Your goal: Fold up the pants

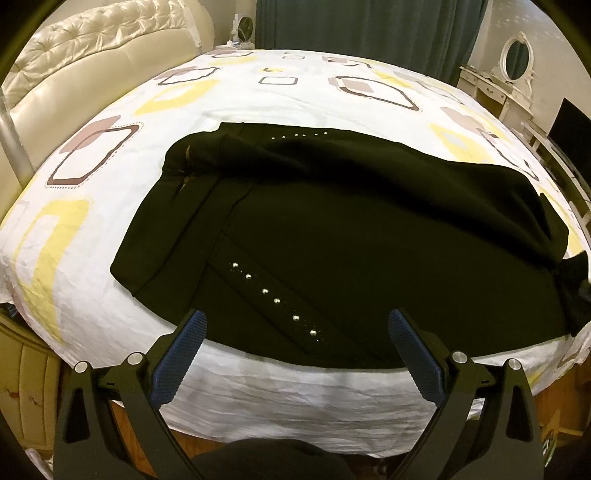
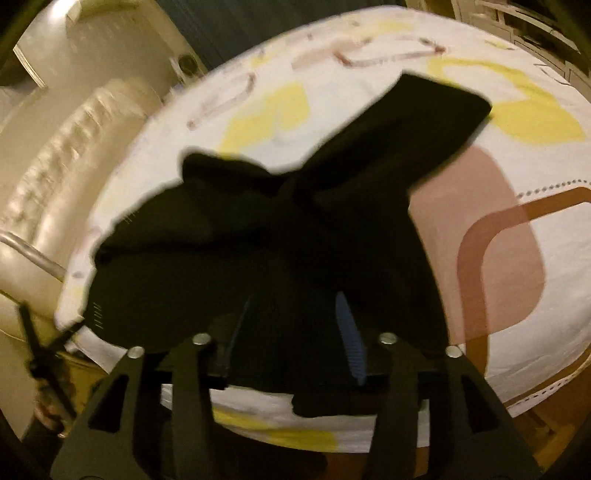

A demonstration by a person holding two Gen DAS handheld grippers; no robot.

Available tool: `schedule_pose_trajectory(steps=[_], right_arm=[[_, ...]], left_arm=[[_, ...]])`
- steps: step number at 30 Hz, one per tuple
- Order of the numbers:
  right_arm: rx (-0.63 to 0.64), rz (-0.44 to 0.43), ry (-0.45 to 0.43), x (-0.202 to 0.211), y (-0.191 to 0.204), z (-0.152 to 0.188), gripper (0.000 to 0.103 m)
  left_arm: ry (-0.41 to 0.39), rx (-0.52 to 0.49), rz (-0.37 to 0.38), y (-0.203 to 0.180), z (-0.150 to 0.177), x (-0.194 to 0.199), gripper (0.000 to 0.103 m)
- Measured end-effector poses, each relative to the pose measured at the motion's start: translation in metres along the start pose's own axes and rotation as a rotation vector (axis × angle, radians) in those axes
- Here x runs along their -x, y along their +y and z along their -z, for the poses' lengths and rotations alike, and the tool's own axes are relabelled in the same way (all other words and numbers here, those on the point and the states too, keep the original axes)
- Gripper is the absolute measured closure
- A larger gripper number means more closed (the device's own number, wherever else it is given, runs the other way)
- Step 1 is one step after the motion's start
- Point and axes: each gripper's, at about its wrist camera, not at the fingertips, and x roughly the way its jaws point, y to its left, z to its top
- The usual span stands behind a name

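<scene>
While hanging over the near edge of the bed (image 1: 258, 398), left tongs (image 1: 295, 314) wide open, blue ribbed pads (image 1: 181, 354) well apart and pinching nothing. Just beyond the fingertips, black pants (image 1: 351, 229) lying flat on the patterned sheet close to the front edge, waistband end to the left, cloth running off toward the right where a bunched end dips over the side. Slanting row of small silver studs (image 1: 275, 301) on the nearest panel, a second short row farther back by the top fold. From the right wrist, blurred throughout: right tongs (image 2: 293, 301) partly apart, blue inner face of one finger bare, black cloth seen between and behind the fingers but, as far as the blur allows, not clamped. Same pants (image 2: 258, 229) spreading away over the bed (image 2: 325, 155) in two lobes, one long strip reaching up to the far right, a small flap drooping over the near edge. Farther off, cream tufted headboard (image 1: 92, 48) at the left, small fan (image 1: 242, 27) beside it, dark green curtain (image 1: 362, 29) behind, white dressing table with oval mirror (image 1: 515, 59) at the far right.
</scene>
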Motion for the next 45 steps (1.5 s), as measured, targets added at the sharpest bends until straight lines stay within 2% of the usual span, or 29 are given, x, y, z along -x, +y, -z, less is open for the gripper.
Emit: schedule_pose_trajectory(steps=[1,2,4,6,9,12,15,20,25,27,29,33,35,37,40,43,45], right_arm=[[-0.033,-0.012,-0.028,0.008,-0.007,-0.003,0.041],[-0.074,-0.016,-0.061,0.016,-0.017,-0.004,0.039],[-0.154,0.006,-0.085,0.024,-0.041,-0.006,0.038],[-0.199,0.006,-0.064,0.019,-0.055,-0.002,0.038],[-0.175,-0.019,-0.035,0.01,-0.052,0.006,0.038],[-0.104,-0.048,-0.015,-0.002,-0.029,0.013,0.038],[0.051,0.031,0.02,-0.015,0.012,0.021,0.038],[0.311,0.229,0.106,-0.055,0.082,0.038,0.037],[0.375,0.288,0.176,-0.094,0.11,0.048,0.037],[0.402,0.37,0.187,-0.104,0.113,0.049,0.037],[0.414,0.405,0.203,-0.109,0.115,0.052,0.038],[0.436,0.431,0.206,-0.107,0.108,0.054,0.052],[0.425,0.428,0.206,-0.104,0.104,0.05,0.063],[0.412,0.418,0.19,-0.096,0.101,0.045,0.087],[0.408,0.436,0.134,-0.077,0.098,0.035,0.096],[0.391,0.472,0.043,-0.044,0.085,0.012,0.097],[0.389,0.526,-0.019,-0.022,0.073,-0.004,0.097]], left_arm=[[0.0,0.002,0.001,0.0,0.0,0.0,0.005],[0.001,0.004,0.002,0.001,0.0,-0.001,0.005],[0.008,0.009,0.005,0.002,-0.001,-0.002,0.005],[0.013,0.013,0.006,0.002,-0.001,-0.003,0.005],[0.014,0.014,0.006,0.003,-0.001,-0.004,0.005],[0.017,0.013,0.006,0.003,-0.001,-0.005,0.005],[0.022,0.012,0.008,0.003,0.0,-0.005,0.005],[0.021,0.009,0.009,0.002,0.0,-0.005,0.005],[0.032,0.019,0.017,0.003,0.0,-0.007,0.005],[0.035,0.026,0.02,0.004,0.0,-0.007,0.005],[0.041,0.038,0.027,0.007,-0.001,-0.008,0.005],[0.061,0.067,0.046,0.011,-0.001,-0.011,0.005],[0.065,0.075,0.048,0.012,-0.001,-0.012,0.005],[0.058,0.072,0.041,0.012,-0.001,-0.011,0.005],[0.037,0.061,0.027,0.013,-0.002,-0.008,0.005],[0.027,0.06,0.019,0.015,-0.004,-0.007,0.005],[0.031,0.065,0.014,0.018,-0.004,-0.008,0.005]])
